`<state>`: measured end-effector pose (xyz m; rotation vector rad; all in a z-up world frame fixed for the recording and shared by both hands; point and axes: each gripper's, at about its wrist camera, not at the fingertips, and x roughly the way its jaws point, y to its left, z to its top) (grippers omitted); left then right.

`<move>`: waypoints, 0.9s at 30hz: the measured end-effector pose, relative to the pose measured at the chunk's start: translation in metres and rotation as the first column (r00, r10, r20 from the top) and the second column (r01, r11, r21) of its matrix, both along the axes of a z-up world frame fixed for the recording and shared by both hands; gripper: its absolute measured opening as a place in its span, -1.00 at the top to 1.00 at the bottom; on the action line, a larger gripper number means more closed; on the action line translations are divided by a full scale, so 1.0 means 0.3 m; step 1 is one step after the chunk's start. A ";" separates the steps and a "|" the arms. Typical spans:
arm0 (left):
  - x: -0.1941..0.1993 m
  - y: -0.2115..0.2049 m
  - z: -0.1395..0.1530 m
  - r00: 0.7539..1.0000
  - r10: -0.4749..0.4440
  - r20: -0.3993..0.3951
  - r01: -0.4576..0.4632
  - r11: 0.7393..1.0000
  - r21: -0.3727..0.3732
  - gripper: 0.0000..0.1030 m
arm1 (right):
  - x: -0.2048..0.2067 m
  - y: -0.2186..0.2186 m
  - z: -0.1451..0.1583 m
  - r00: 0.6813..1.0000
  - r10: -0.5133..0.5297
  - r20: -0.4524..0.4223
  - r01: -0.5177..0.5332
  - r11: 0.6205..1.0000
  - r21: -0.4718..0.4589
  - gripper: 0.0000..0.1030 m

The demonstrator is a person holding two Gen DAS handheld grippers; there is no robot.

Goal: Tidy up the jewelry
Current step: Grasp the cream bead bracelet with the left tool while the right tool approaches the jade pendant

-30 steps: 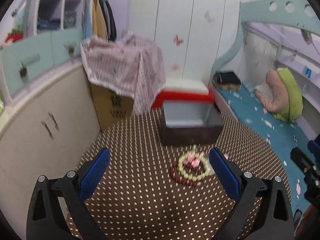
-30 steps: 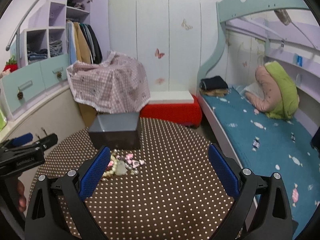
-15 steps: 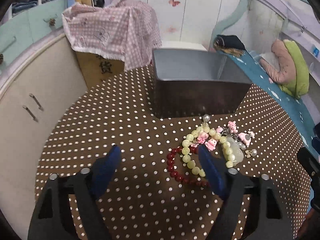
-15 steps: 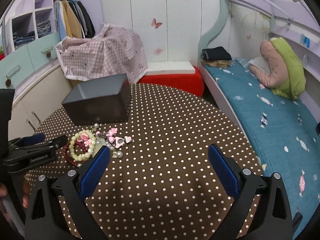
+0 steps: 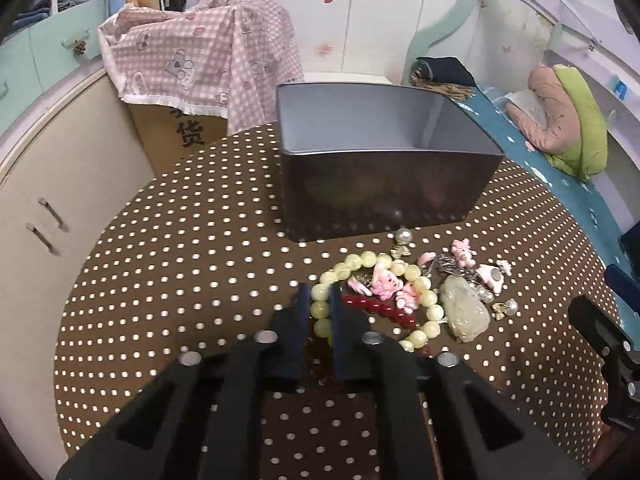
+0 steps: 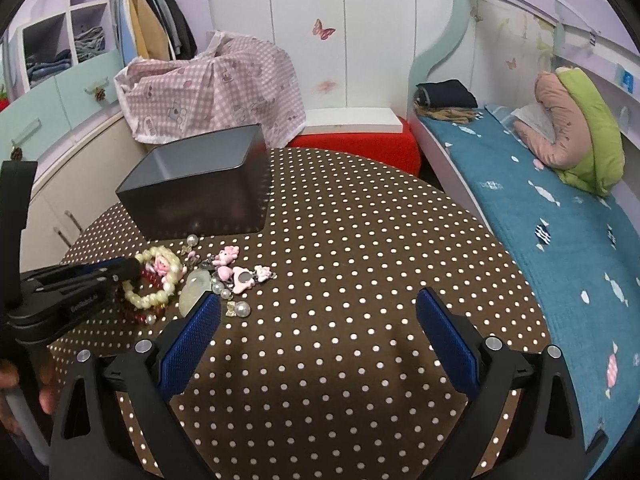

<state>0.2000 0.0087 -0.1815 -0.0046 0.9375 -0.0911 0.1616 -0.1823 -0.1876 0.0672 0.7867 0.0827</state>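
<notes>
A heap of jewelry lies on the brown dotted table (image 5: 180,260) in front of an open dark grey box (image 5: 384,188). My left gripper (image 5: 319,289) has its jaws closing tight on the left side of the pale green bead bracelet (image 5: 352,261), with beads pinched between the pads. A dark red bead bracelet (image 5: 376,306) lies under it, with pink charms (image 5: 386,284) and a jade pendant (image 5: 466,312) beside it. In the right wrist view my right gripper (image 6: 318,320) stands open over bare tablecloth, right of the heap, holding nothing. The left gripper (image 6: 132,270) reaches the bracelet (image 6: 164,294) from the left.
A pink checked cloth (image 5: 200,52) drapes a cardboard box behind the table. White cabinets (image 5: 48,184) run along the left. A bed with a blue cover (image 6: 540,208) lies right of the table, a red stool (image 6: 360,148) behind it. Pearl earrings (image 6: 242,310) lie near my right gripper's left finger.
Both grippers came down toward the table. The left one went from wide open to shut, closing on the pale green bracelet. The right one stayed open.
</notes>
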 end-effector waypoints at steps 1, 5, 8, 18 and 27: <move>-0.005 0.008 0.007 1.000 -0.002 0.002 0.002 1.000 -0.020 0.85 | 0.003 0.006 -0.003 1.000 0.004 -0.003 -0.004 1.000 0.000 -0.84; -0.041 0.046 0.053 0.999 -0.003 0.039 0.007 0.995 -0.100 0.85 | 0.018 0.036 -0.018 0.999 0.034 -0.025 -0.034 0.999 0.014 -0.84; -0.075 0.080 0.089 0.998 0.003 0.068 0.006 0.993 -0.122 0.85 | 0.031 0.069 -0.027 0.997 0.063 -0.039 -0.062 0.998 0.028 -0.84; -0.167 0.183 0.107 0.998 0.016 0.068 -0.006 0.990 -0.141 0.85 | 0.057 0.227 -0.047 0.987 0.149 -0.062 -0.148 0.989 0.025 -0.81; -0.195 0.230 0.080 0.999 0.000 0.042 0.008 0.981 -0.194 0.85 | 0.081 0.299 -0.100 0.976 0.178 -0.128 -0.180 0.984 -0.006 0.06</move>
